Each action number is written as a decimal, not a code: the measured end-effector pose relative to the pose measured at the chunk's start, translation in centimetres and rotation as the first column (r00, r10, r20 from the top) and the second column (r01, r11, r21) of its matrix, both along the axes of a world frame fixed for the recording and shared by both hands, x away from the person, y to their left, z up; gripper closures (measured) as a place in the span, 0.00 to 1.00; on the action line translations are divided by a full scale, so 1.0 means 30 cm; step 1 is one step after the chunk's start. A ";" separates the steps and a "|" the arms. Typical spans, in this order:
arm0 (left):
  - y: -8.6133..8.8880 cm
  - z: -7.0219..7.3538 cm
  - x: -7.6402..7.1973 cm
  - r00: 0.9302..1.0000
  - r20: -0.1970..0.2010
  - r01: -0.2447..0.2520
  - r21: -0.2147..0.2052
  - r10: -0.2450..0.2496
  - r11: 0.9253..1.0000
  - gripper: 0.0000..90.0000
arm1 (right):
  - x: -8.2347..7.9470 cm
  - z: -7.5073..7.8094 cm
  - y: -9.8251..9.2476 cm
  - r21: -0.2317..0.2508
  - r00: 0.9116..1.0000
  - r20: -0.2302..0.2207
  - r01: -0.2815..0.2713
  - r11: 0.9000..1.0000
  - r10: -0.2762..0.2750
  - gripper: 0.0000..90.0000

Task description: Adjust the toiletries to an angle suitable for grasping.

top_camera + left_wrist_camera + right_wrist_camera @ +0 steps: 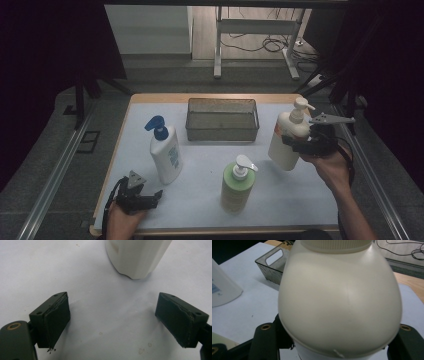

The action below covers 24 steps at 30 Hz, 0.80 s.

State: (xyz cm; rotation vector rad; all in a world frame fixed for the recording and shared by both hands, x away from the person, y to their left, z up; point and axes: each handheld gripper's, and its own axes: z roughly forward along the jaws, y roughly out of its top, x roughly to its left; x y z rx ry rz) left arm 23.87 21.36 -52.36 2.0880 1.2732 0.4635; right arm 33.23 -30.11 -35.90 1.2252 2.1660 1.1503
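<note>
White table cover (300, 200) under dim light, dark curtains at both sides, bare floor beyond the far edge.

My right gripper (300, 145) is clamped across the body of the cream pump bottle (287, 142), jaws set at middling width and pressed to its two flanks. In the right gripper view the bottle (339, 300) bulges up between the jaws, shoulder and cap collar at the top. It hangs tilted, base clear of the table, just right of the mesh basket (222, 131).

My left gripper (136, 196) rests low at the near left corner, jaws wide, nothing between them; the base of the white bottle with the blue pump (136, 257) stands just ahead.

Step in hand, as I judge it: lift and carry. Next: swing left over the basket, lower inside its walls, release. Green bottle (237, 184) stands untouched at front centre.
</note>
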 end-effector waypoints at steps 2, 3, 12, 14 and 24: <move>0.000 0.000 0.000 1.000 0.000 0.000 0.000 0.000 1.000 0.14 | 0.004 0.011 0.011 -0.005 1.000 0.006 -0.006 1.000 0.006 0.41; 0.000 0.000 0.000 1.000 0.000 0.000 0.000 0.000 1.000 0.14 | 0.006 0.017 0.018 -0.006 1.000 0.009 -0.008 1.000 0.009 0.41; 0.001 0.000 0.000 1.000 -0.002 0.002 0.003 -0.002 1.000 0.14 | 0.035 0.062 0.079 -0.005 0.999 0.023 -0.035 0.999 0.035 0.41; 0.000 0.000 0.000 1.000 0.000 0.000 0.000 0.000 1.000 0.14 | 0.038 0.064 0.085 -0.005 0.999 0.022 -0.038 0.999 0.038 0.41; 0.000 0.000 0.000 1.000 0.000 0.000 -0.001 0.000 1.000 0.14 | 0.082 0.101 0.168 -0.004 0.997 0.045 -0.064 0.998 0.064 0.41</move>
